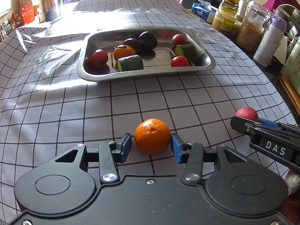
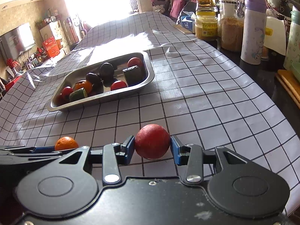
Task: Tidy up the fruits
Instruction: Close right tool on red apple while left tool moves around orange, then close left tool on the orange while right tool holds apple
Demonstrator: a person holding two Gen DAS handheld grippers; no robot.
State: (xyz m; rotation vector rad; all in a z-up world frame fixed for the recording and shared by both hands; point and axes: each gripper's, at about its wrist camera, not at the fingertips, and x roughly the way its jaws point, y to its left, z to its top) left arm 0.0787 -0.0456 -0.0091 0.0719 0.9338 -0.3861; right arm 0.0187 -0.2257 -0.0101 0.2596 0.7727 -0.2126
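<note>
The orange (image 1: 152, 136) is straddled by the slack left gripper (image 1: 152, 146), seemingly untouched. The red fruit (image 2: 152, 141) is clamped by the right gripper (image 2: 152, 148); transfer ahead to the tray (image 2: 148, 82) is required.

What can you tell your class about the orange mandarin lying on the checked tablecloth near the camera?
The round orange mandarin has dimpled, glossy peel and a small navel mark facing up. It looks whole and unpeeled. It rests on the grey checked tablecloth, in front of the steel tray, between the blue pads of the left claw; narrow gaps show on both sides, so the pads do not press it.
</note>
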